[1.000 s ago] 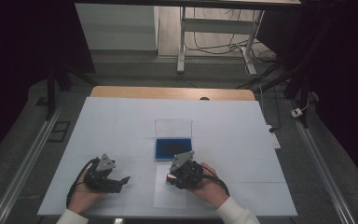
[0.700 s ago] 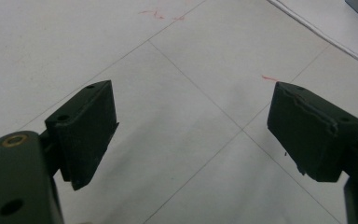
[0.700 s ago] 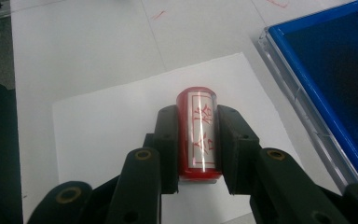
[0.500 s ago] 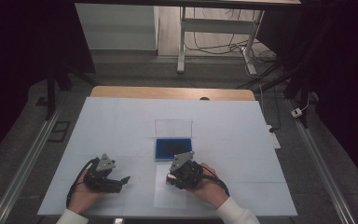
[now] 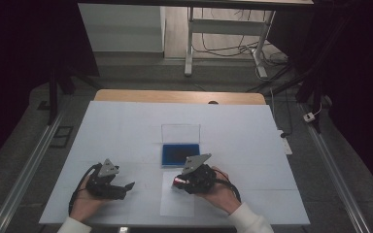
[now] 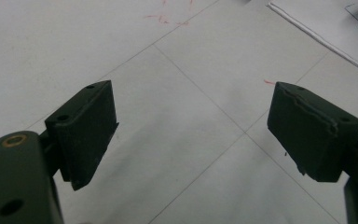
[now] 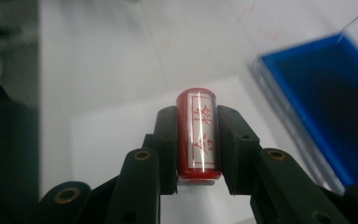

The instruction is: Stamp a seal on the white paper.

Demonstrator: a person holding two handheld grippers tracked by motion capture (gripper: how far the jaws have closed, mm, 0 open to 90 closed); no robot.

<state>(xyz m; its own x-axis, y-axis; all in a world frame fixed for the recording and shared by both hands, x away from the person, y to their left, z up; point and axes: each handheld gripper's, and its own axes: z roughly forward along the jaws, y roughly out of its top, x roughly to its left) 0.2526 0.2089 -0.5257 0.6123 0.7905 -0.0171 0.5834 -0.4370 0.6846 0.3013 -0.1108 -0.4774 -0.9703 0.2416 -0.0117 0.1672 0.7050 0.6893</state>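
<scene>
Nothing is shifting noticeably between the earlier high views and the present one: both hands are resting at the near edge of the table, and the blue ink pad is lying open in its clear case at mid-table. Right gripper is clamping a red cylindrical stamp between its two pads, which are pressing on the stamp's sides; the stamp's white label is showing red characters. In the high view this right gripper is hovering over a white paper sheet, just in front of the ink pad. Left gripper is holding its jaws spread wide with nothing between them, above the bare white table covering.
</scene>
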